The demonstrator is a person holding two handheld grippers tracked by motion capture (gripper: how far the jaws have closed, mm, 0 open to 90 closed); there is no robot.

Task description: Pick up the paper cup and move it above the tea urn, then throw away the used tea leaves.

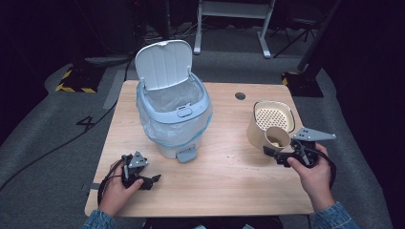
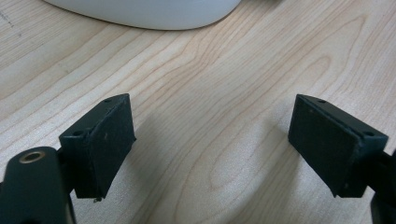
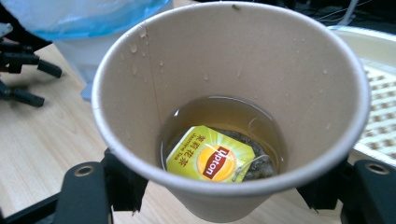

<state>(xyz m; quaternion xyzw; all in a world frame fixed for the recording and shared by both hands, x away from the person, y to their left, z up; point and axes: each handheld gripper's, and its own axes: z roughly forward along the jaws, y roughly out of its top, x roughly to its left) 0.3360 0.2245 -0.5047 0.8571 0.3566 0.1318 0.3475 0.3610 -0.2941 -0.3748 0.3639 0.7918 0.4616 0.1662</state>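
Right tongs (image 1: 271,151) clamped on a brown paper cup (image 3: 231,107), jaws pressing either side of it near the base. Cup is off the desk (image 1: 224,186), at the right side, tilted with its mouth facing left/near in the high view, just in front of a cream strainer container (image 1: 271,117). Inside the cup: shallow amber tea, a yellow Lipton tea bag tag (image 3: 210,156) and the bag itself lying at the bottom; droplets on the inner wall.

Left tongs (image 1: 154,181) wide apart, nothing between the pads, resting low over bare desk at the near left. Left gripper view shows wood grain between the jaws and the white base of the bin at the top edge.

Pedal bin (image 1: 174,112) sits centre-left on the desk, lid (image 1: 163,63) flipped up and back, clear liner with blue trim (image 1: 153,126) hanging over the rim. Pedal faces near side. Bin is between the two hands, closer to the left one.
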